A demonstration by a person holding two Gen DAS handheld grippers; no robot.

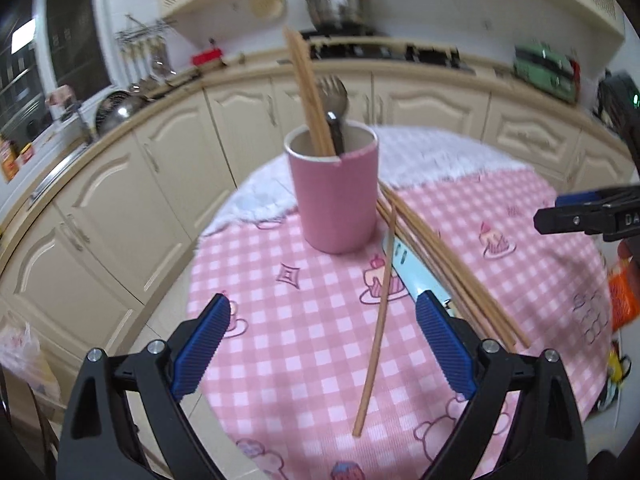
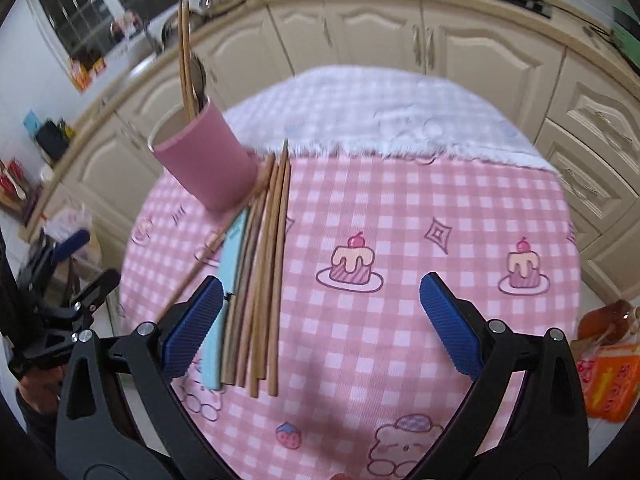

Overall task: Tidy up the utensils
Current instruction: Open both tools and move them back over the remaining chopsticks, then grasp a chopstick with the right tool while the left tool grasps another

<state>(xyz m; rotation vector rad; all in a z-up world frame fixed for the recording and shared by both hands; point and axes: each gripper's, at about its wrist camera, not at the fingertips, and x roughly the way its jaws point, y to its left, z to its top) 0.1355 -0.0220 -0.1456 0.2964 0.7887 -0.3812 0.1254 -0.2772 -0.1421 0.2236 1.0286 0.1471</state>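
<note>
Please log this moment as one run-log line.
left gripper: open | right gripper: open | pink cup: upright | loose wooden chopsticks: on table

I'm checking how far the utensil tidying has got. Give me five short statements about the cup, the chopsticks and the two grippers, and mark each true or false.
1. The pink cylindrical cup stands upright on the pink checked tablecloth. True.
2. The cup is empty. False: it holds wooden chopsticks and a metal fork.
3. A bundle of wooden chopsticks lies loose on the cloth beside the cup. True.
4. The left gripper is shut on a chopstick. False: its jaws stand wide open; a single chopstick lies on the cloth between them.
5. The right gripper holds the light blue flat object. False: it is open and holds nothing; the object lies on the cloth.
</note>
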